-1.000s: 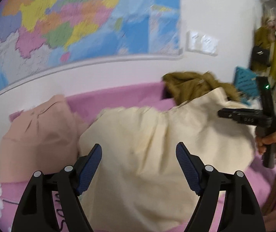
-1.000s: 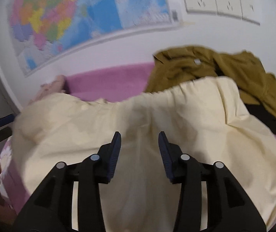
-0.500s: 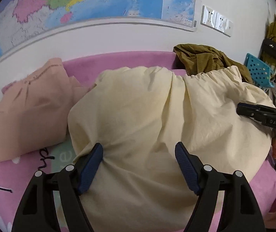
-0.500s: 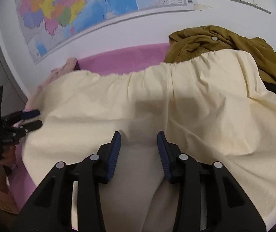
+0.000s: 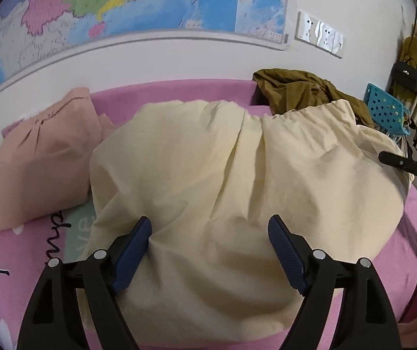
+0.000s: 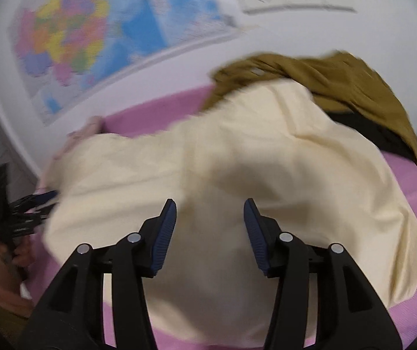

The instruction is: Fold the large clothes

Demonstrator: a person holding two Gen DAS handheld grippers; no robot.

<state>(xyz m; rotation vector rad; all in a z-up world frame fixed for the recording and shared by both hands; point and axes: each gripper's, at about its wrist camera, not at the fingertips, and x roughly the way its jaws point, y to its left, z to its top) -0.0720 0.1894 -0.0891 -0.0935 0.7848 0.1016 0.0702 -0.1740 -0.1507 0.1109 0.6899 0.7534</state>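
The left tool (image 5: 209, 230) is found with its jaws spread wide, having just been opening further; the cream garment (image 5: 237, 189) bulges up between them, and the left pad touches a fold of it, but no pinch across the cloth is seen. The right tool (image 6: 209, 218) stands part open, its jaws likewise having just been opening, with the cream garment (image 6: 223, 160) under and between them and neither pad seen to press on it; this view is blurred, so contact cannot be ruled out. The cream garment is taken as the landmark: it is spread over the pink bed (image 5: 173, 90), puffed in the middle, with a gathered hem along its far edge. Just beside it on the left a peach garment (image 5: 42, 157) is noted, and at its far right corner an olive garment (image 5: 298, 90) is partly overlapped by the hem. Beyond it a wall map (image 5: 138, 3) and a socket plate (image 5: 319, 35) are seen on the wall, and to its far right a blue perforated crate (image 5: 383, 108). The cloth is judged light, thin and wholly limp, creasing readily and holding trapped air; it is not fragile, though a single layer could slip from smooth pads. Hold is best taken at the two near corners or along the gathered hem, where the layers are thicker, rather than on the puffed middle. A fold made before the bulge is pressed flat is judged likely to set crooked.
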